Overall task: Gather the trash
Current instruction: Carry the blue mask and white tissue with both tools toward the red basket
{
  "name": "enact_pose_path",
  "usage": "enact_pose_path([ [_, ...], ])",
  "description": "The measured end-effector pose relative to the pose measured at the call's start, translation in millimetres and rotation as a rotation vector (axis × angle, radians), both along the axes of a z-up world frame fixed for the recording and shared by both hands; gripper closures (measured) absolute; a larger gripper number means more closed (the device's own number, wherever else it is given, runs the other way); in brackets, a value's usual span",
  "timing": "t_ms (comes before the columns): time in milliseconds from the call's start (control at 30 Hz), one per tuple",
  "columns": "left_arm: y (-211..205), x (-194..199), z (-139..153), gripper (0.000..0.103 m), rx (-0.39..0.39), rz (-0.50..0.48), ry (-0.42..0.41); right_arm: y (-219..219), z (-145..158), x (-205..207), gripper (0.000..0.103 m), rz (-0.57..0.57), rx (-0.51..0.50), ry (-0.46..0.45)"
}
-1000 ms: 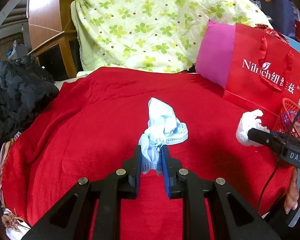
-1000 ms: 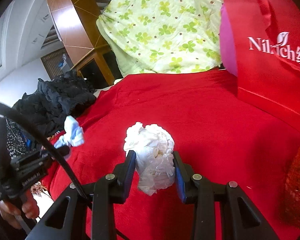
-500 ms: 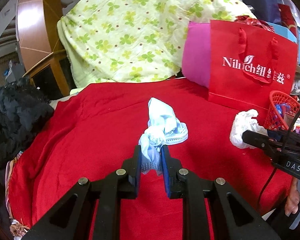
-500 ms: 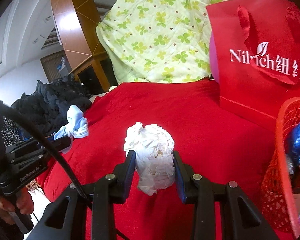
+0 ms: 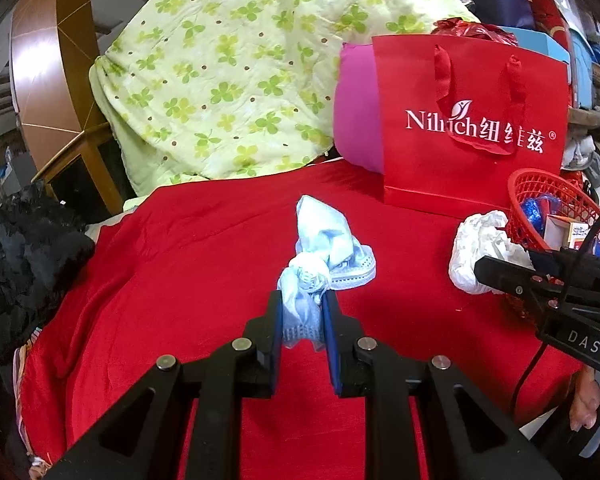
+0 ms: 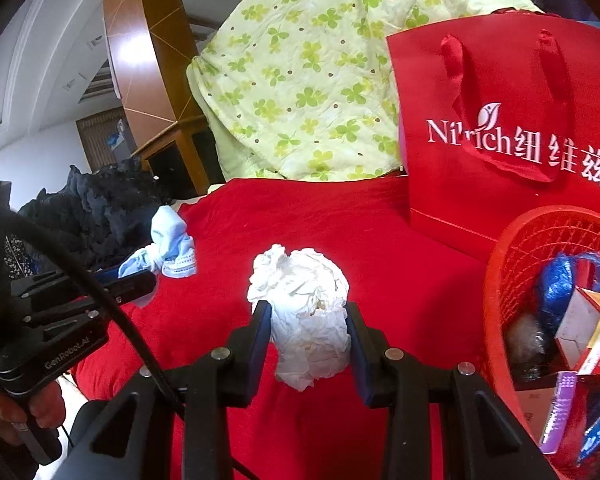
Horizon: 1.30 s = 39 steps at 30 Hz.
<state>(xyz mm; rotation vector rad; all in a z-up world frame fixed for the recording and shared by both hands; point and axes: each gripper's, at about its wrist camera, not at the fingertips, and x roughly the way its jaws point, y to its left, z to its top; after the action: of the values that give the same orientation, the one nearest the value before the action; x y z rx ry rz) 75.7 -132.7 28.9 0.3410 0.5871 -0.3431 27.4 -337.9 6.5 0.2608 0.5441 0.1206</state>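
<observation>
— Looking into the red mesh basket point(image 6: 512, 264), what did it hold?
— A blue plastic bag point(image 6: 556, 284), small cartons point(image 6: 588, 332), a dark lump.
— And the trash?
— The right gripper point(image 6: 307, 334) was clamped on a crumpled white tissue wad point(image 6: 304, 304) beside the basket; the left gripper point(image 5: 302, 322) pinched a knotted light-blue face mask point(image 5: 324, 248) above the red cloth point(image 5: 180, 264).

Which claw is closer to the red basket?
Right. The right gripper, holding the white paper wad, is just beside the red basket. The left gripper, holding blue cloth, is farther left.
</observation>
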Motion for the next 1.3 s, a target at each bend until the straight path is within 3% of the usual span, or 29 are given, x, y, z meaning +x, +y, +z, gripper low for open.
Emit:
enact_pose_path([
  [567,-17,-17,12,0.083,0.025,-0.031,-0.023,-10,-1,-5,0.064,-0.023,0.020,0.006],
  [900,-14,-21,20,0.083,0.006,-0.037,-0.026,-21,-5,-5,0.064,-0.047,0.101,0.024],
  [1300,4,-29,36,0.083,-0.042,-0.031,-0.037,-3,-3,-50,0.064,-0.068,0.119,0.023],
])
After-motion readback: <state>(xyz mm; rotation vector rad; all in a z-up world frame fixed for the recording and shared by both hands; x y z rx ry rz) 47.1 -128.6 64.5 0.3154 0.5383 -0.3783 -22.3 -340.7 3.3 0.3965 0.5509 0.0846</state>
